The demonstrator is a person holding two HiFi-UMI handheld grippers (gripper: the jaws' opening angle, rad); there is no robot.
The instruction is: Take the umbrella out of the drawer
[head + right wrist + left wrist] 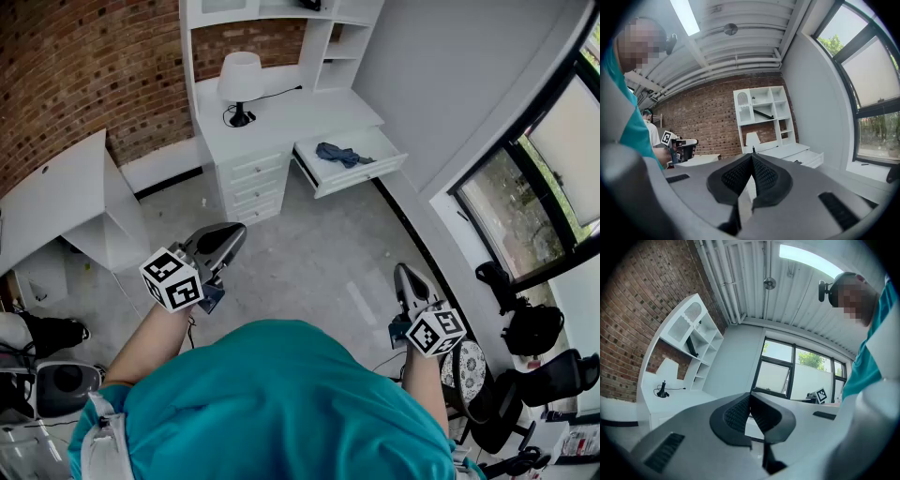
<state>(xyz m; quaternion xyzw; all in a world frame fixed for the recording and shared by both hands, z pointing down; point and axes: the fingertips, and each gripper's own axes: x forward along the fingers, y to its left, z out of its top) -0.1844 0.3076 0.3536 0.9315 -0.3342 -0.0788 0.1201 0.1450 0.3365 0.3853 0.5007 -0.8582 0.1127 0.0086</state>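
A dark blue folded umbrella (339, 154) lies in the open white drawer (358, 174) at the right end of the white desk (281, 117). The same drawer (813, 159) shows at the right of the right gripper view. My left gripper (230, 237) hangs over the floor well short of the desk, jaws closed tip to tip on nothing; its tips (750, 396) meet in the left gripper view. My right gripper (405, 274) is lower right, also far from the drawer, shut and empty, tips (752, 156) together.
A white lamp (238, 80) stands on the desk under white shelves (342, 42). A low white table (56, 192) is at the left against the brick wall. Dark chairs and bags (525, 328) sit by the windows at the right. Grey floor (309, 272) lies between me and the desk.
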